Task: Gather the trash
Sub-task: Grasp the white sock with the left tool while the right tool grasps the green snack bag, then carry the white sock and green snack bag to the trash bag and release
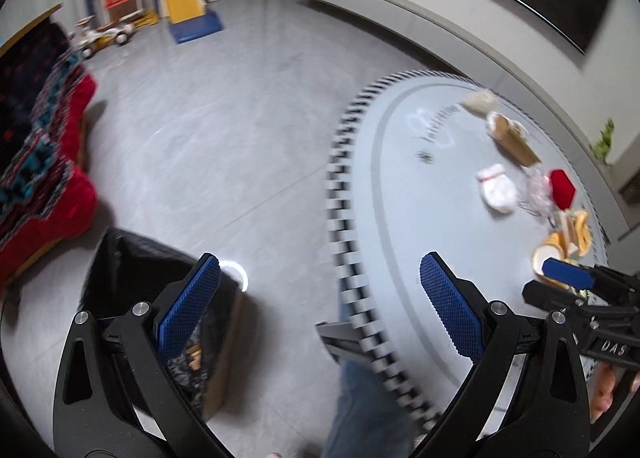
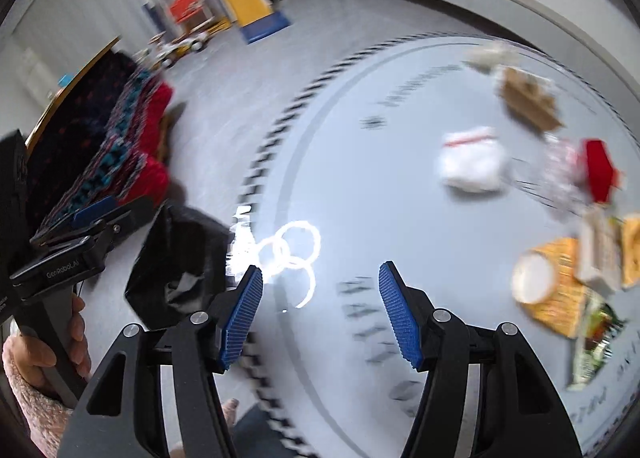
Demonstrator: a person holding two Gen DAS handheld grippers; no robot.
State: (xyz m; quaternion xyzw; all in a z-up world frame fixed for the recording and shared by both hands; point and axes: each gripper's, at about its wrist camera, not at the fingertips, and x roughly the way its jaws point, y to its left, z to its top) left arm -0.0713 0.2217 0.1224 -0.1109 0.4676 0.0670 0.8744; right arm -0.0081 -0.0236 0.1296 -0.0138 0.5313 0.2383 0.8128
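The left gripper (image 1: 320,302) and right gripper (image 2: 320,316) both hold their jaws apart with nothing between them. The trash lies on the round grey surface (image 2: 360,186): a white crumpled wrapper (image 2: 472,164), a brown cardboard piece (image 2: 528,102), a red box (image 2: 600,170) and a yellow cup (image 2: 548,278). The black-lined bin (image 1: 132,278) stands on the floor just beside that surface.

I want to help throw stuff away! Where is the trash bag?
The black trash bag sits on the floor just off the round table's checkered edge, at lower left in both wrist views, near the red patterned blanket.
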